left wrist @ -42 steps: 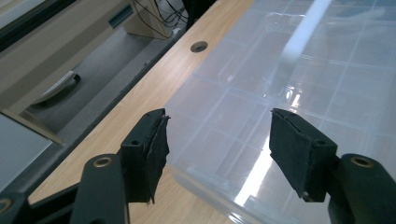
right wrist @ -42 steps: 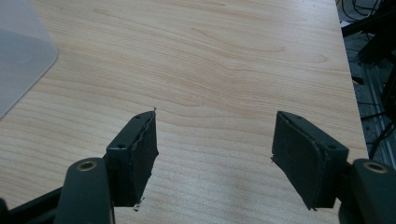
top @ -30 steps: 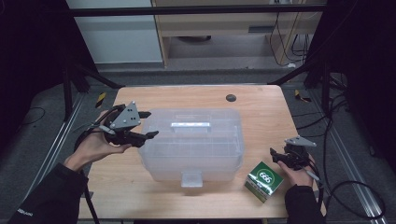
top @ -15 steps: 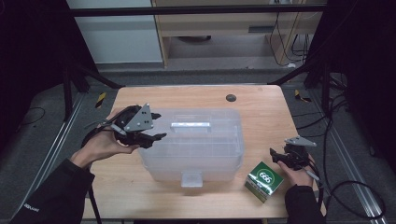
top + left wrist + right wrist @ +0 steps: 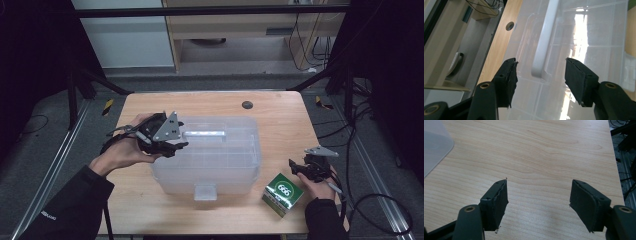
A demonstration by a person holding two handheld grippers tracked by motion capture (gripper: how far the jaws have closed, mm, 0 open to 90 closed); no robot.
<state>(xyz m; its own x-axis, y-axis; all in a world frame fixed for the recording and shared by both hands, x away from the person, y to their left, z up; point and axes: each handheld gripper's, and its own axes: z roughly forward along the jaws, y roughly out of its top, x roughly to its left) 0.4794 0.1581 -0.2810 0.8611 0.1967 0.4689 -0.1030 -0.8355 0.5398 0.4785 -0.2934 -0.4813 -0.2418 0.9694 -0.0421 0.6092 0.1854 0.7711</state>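
Your right gripper (image 5: 300,167) rests near you on the worktop (image 5: 285,120), its fingers (image 5: 496,202) wide apart with nothing in them, just beside the green box (image 5: 283,194). Keep it there. Your left gripper (image 5: 172,146) is over the left end of the clear box (image 5: 210,165) in the middle. Its fingers (image 5: 507,80) have just been closing a little, but are open, with the white handle (image 5: 544,42) lined up between them, untouched. Move forward slowly, keep the handle in the middle, then squeeze.

your left hand (image 5: 131,149) covers the clear plastic storage box's (image 5: 220,165) left edge, and the small green printed carton's (image 5: 282,193) lettering is too tiny to read.
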